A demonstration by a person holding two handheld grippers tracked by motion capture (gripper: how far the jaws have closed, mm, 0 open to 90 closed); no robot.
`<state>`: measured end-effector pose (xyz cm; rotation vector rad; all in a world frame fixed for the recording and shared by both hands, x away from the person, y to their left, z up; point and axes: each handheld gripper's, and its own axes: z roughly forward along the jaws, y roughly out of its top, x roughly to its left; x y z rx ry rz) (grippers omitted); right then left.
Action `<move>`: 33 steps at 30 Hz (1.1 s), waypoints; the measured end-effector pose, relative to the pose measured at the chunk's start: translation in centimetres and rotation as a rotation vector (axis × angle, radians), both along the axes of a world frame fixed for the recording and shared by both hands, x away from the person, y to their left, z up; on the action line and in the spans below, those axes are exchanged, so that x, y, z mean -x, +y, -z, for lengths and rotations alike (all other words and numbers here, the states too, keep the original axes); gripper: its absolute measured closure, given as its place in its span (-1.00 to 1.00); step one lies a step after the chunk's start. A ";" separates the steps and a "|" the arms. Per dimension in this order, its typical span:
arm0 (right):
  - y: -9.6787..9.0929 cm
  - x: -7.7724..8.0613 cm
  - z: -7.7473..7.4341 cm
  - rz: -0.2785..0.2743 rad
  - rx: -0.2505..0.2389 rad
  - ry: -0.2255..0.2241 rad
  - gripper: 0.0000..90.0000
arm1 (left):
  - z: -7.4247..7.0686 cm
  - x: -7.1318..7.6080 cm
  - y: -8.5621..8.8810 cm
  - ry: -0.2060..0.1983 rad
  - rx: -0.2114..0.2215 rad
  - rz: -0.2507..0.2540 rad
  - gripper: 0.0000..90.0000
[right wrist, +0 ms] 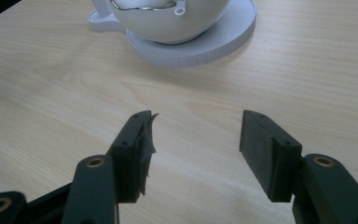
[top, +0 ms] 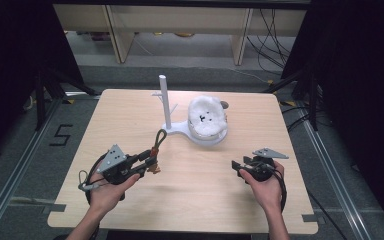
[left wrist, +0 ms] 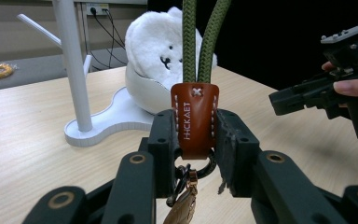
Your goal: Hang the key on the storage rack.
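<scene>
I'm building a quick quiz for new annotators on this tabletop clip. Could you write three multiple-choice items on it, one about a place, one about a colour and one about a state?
1. Where does the white plush bear sit?
A. in the white bowl of the stand
B. flat on the table
C. on the stand's pole

2. What colour is the rope loop above the brown leather tab?
A. red
B. olive green
C. blue

3. How do the right gripper's jaws stand?
A. shut on the tab
B. shut on nothing
C. open over bare table

Answers:
1 A: in the left gripper view the bear rests in the white bowl beside the white pole.
2 B: both strands rising from the tab are olive green.
3 C: the right gripper view shows a wide gap with light wooden table between the jaws; the left gripper holds the tab.
</scene>
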<state>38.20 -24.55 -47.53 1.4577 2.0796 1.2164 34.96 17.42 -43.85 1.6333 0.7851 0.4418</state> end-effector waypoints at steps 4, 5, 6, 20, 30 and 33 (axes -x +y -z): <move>0.0 0.1 -0.1 0.009 0.006 0.000 0.00 | -0.3 -0.4 0.2 -0.006 -0.001 -0.008 0.53; -0.1 0.1 -0.2 0.007 0.007 0.001 0.00 | -0.3 -0.6 0.2 -0.012 0.014 -0.003 0.53; -0.1 0.1 -0.2 0.005 0.001 0.002 0.00 | -0.4 -0.6 0.3 -0.007 0.004 -0.011 0.53; -0.1 0.1 -0.2 0.007 0.003 0.003 0.00 | -1.0 -2.5 1.3 -0.004 0.035 -0.061 0.53; -0.1 0.1 -0.2 0.008 0.005 0.002 -0.02 | -1.0 -3.8 1.5 -0.003 0.041 -0.077 0.53; -0.1 0.1 -0.2 0.010 0.000 0.005 -0.02 | -1.1 -4.0 1.4 -0.003 0.042 -0.081 0.53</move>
